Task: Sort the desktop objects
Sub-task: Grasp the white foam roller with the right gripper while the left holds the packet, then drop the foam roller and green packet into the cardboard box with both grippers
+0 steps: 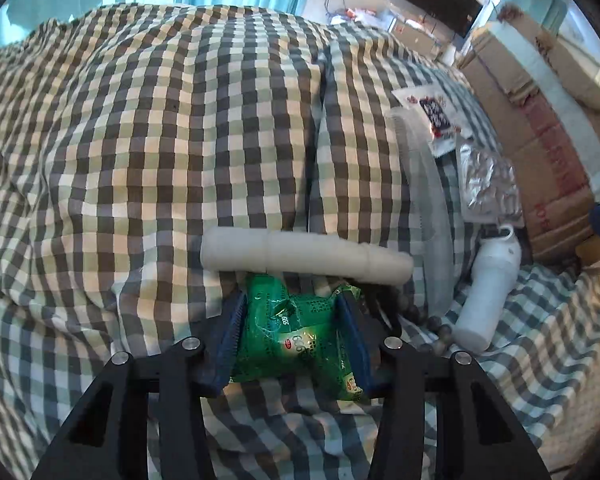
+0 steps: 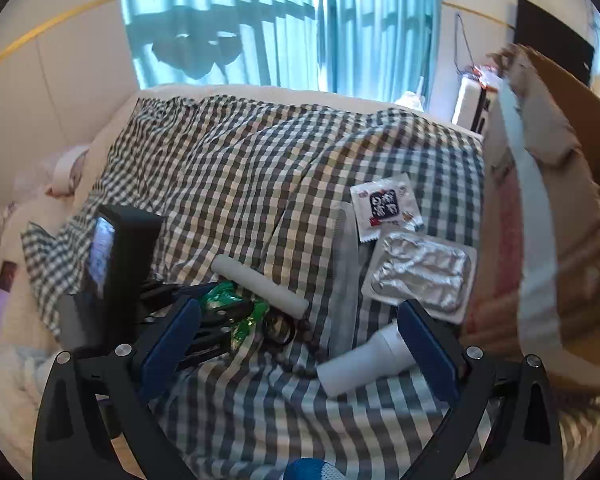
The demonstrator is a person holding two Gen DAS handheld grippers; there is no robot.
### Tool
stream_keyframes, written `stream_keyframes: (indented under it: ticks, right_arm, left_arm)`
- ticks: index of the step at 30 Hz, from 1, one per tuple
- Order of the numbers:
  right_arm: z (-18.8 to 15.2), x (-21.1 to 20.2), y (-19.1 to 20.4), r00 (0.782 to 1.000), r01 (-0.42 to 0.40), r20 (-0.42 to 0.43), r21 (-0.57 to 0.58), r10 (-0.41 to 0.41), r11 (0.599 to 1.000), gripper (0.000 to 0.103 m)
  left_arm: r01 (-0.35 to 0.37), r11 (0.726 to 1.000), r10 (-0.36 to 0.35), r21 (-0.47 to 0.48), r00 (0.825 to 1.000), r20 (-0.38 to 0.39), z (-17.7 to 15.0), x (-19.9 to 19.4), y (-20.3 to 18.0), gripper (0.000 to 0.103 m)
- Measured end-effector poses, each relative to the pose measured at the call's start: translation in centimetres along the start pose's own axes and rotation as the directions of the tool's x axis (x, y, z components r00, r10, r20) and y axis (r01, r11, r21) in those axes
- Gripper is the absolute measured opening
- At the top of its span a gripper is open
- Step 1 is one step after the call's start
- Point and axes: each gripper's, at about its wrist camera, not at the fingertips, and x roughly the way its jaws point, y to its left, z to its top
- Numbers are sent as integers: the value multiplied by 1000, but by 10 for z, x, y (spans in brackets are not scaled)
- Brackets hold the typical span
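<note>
My left gripper (image 1: 296, 344) pinches a crinkled green foil snack packet (image 1: 296, 340) on the checked green-and-grey cloth (image 1: 140, 140), just before a white ribbed plastic cylinder (image 1: 306, 255). My right gripper (image 2: 300, 354) gapes wide, holding nothing, over a white plastic bottle (image 2: 360, 364); beyond that bottle lies a silver foil pack (image 2: 420, 276).

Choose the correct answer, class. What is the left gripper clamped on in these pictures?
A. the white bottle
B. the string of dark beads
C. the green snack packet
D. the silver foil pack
C: in the left wrist view the left gripper has both blue pads pressed against the crumpled green snack packet, while the white bottle, silver foil pack and string of dark beads lie apart on the checked cloth.
</note>
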Motion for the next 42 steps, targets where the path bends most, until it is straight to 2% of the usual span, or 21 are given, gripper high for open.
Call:
stream_keyframes:
  ticks: [3, 5, 7, 11, 16, 19, 21, 24, 28, 35, 39, 42]
  right_arm:
    - [4, 12, 11, 1000, 28, 15, -63, -27, 998, 99]
    - [8, 25, 16, 1000, 28, 2, -85, -28, 996, 99]
    - [10, 43, 20, 1000, 9, -28, -93, -12, 996, 99]
    - [12, 86, 35, 990, -52, -138, -120, 36, 991, 98]
    - [13, 129, 51, 988, 8, -153, -182, -36, 983, 96]
    - [10, 145, 51, 980, 27, -188, -195, -64, 980, 76]
    - [5, 147, 53, 976, 44, -200, -227, -90, 973, 51]
    - [3, 141, 54, 974, 5, -219, -242, -59, 970, 30]
    - [3, 117, 50, 978, -26, -209, -223, -22, 975, 17]
    - [8, 43, 44, 991, -37, -134, -219, 8, 975, 15]
    - [17, -12, 34, 994, -85, -85, -150, 73, 985, 15]
    - [25, -59, 26, 995, -100, -14, -117, 99, 988, 15]
  left_arm:
    - [-2, 1000, 2, -16, 1000, 0, -4, -9, 6, 43]
    - [-10, 997, 11, -79, 1000, 14, -4, -22, 18, 43]
    - [-6, 989, 13, -146, 999, 48, -2, -41, 36, 43]
    - [-51, 978, 70, -200, 994, 87, 0, -69, 64, 43]
    - [-49, 960, 75, -276, 994, 85, -4, -85, 100, 43]
    - [-57, 952, 80, -300, 995, 65, -10, -85, 114, 43]
    - [-58, 951, 79, -305, 995, 56, -12, -82, 118, 43]
    - [-53, 951, 74, -305, 996, 57, -10, -81, 116, 43]
    - [-39, 956, 66, -290, 994, 84, -9, -85, 104, 43]
    - [-18, 971, 66, -239, 979, 192, -16, -131, 80, 43]
    - [32, 966, 33, -258, 969, 246, -19, -159, 66, 43]
    - [28, 973, 33, -228, 965, 260, -14, -174, 44, 43]
